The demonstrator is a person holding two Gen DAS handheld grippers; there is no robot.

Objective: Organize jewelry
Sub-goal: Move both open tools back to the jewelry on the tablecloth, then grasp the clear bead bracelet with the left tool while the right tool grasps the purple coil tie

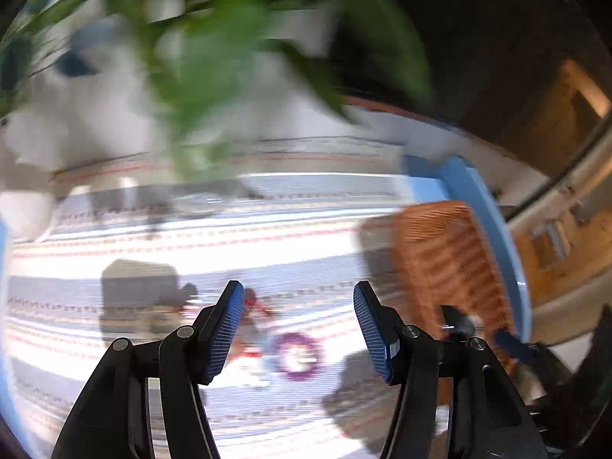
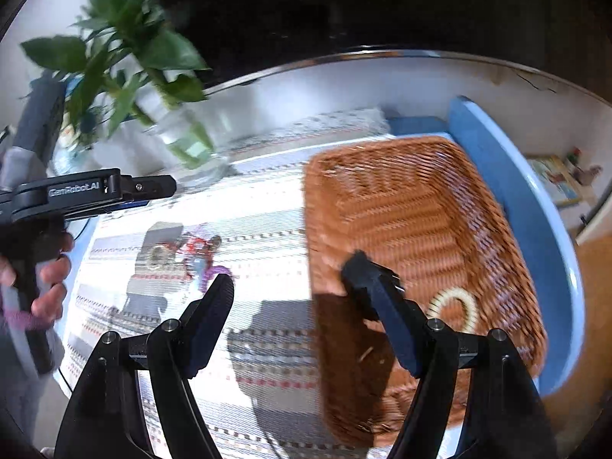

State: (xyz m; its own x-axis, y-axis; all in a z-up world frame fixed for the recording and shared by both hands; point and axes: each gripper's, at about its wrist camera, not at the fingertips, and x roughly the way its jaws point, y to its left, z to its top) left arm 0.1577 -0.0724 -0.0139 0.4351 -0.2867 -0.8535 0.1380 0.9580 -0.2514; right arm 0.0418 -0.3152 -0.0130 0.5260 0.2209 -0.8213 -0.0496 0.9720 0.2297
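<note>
A small heap of jewelry lies on the striped cloth: a purple ring-shaped bracelet [image 1: 297, 357] and red pieces [image 1: 252, 306] beside it. My left gripper [image 1: 298, 325] is open and empty just above this heap. The heap also shows in the right wrist view [image 2: 197, 254], with a pale bracelet [image 2: 157, 257]. A brown wicker basket [image 2: 401, 206] holds a cream beaded bracelet [image 2: 457, 308]. My right gripper [image 2: 290, 287] is open and empty over the basket's left rim. The left view is blurred.
A glass vase with green leaves [image 2: 183, 141] stands at the back of the cloth. The blue table edge [image 2: 528, 206] curves behind the basket. My left gripper's body [image 2: 84, 191] and the hand holding it sit at the left.
</note>
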